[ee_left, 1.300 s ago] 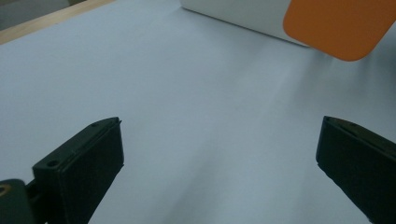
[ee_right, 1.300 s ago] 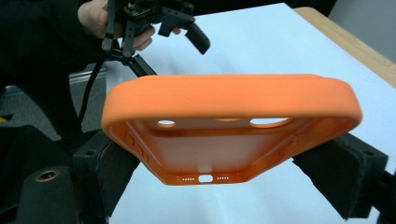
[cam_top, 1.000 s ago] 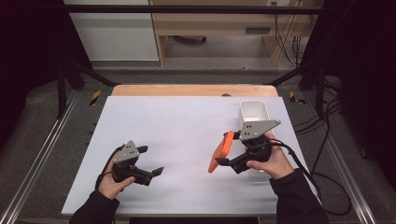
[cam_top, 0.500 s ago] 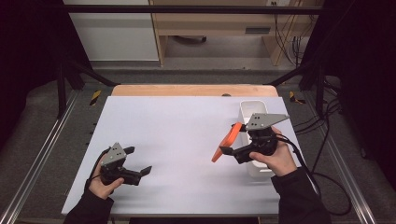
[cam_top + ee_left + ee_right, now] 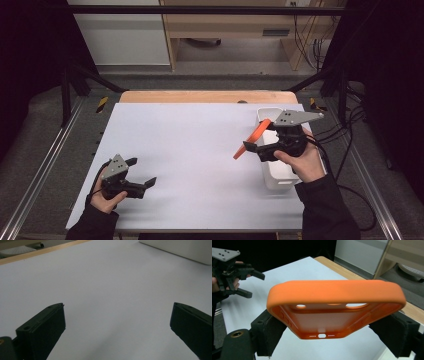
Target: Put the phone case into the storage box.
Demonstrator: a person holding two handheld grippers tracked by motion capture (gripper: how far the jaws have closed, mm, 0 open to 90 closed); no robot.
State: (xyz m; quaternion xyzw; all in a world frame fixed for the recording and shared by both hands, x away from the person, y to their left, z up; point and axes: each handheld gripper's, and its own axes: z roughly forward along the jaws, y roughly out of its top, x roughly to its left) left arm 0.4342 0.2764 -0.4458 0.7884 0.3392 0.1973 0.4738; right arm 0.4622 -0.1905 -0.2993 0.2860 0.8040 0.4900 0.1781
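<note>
An orange phone case (image 5: 253,138) hangs tilted in the air at the right of the white tabletop (image 5: 200,140), and my right gripper (image 5: 256,148) is shut on it. In the right gripper view the case (image 5: 335,293) shows its hollow inside and camera holes, with my right gripper (image 5: 334,336) pinching its two long sides between the black jaws. Just beside and under that hand stands a white bin (image 5: 278,172). My left gripper (image 5: 141,171) rests open near the front left of the table with nothing between its jaws. It is also in the right gripper view as the far left gripper (image 5: 256,285).
A wooden strip (image 5: 200,96) borders the table's far edge. Metal rails (image 5: 45,165) run along both sides, and cables (image 5: 345,145) trail off at the right. The left gripper view has the white bin's wall (image 5: 180,250) at the top right.
My right gripper has lifted the orange case and carried it right and back, beside the white bin. My left gripper has drifted left and nearer the front edge, still open.
</note>
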